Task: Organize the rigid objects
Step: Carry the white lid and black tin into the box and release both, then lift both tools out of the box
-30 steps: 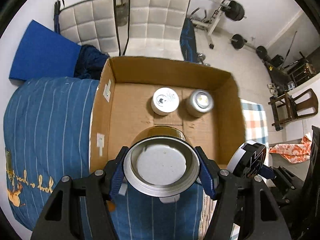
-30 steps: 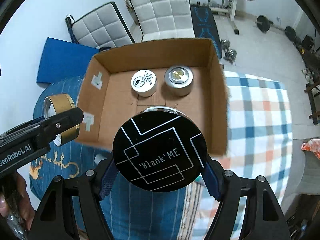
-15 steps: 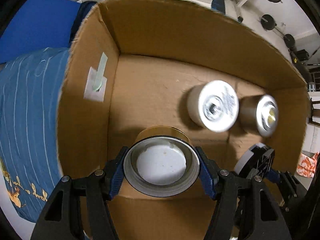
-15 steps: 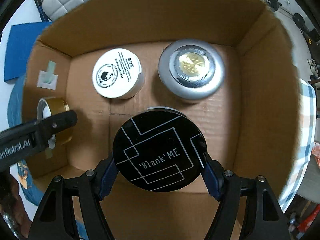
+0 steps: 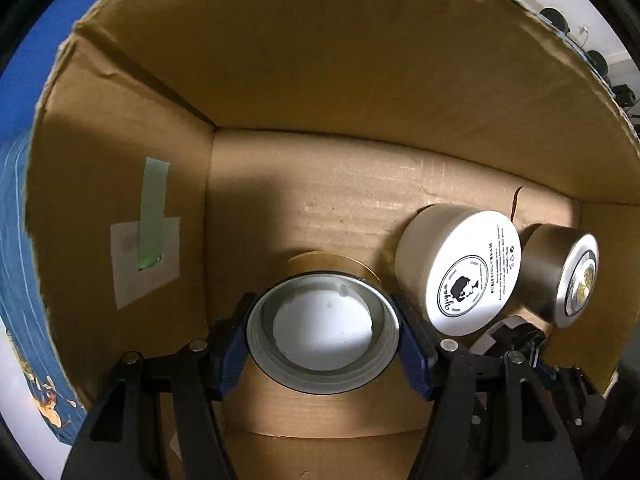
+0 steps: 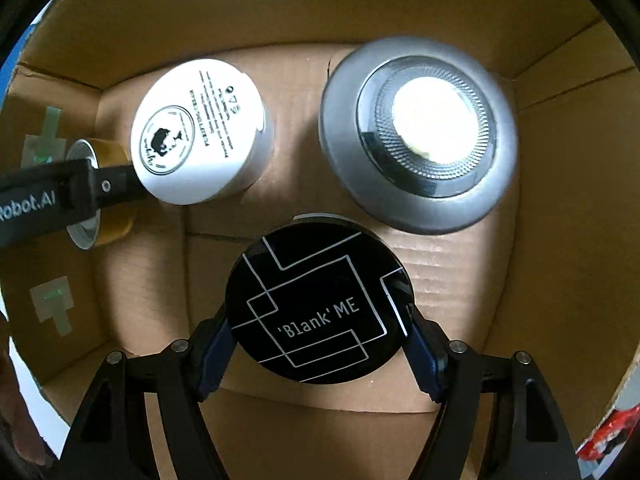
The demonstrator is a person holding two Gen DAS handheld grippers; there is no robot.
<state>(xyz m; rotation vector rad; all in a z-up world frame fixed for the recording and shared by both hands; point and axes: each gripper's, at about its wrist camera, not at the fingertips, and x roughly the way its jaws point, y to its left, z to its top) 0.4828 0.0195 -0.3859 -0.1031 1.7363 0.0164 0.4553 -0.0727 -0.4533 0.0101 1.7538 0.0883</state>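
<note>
Both grippers lowered into cardboard box (image 5: 320, 60): left gripper (image 5: 323, 336) clamps gold jar (image 5: 323, 332), right gripper (image 6: 316, 320) clamps black tin (image 6: 316, 312); white jar (image 6: 196, 136) at 11 o'clock, silver puck light (image 6: 416, 136) at 1.

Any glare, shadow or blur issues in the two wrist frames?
Right wrist: the puck light's lens is blown out and the white cream jar label is soft. Left wrist: shadow darkens the cardboard box left wall; fisheye bends its rim in both.

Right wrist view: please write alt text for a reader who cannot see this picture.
The right gripper holds a round black tin marked 'Blank' ME inside a cardboard box. A white cream jar and a grey puck light stand behind it; at left, the left gripper holds a gold tin.
</note>
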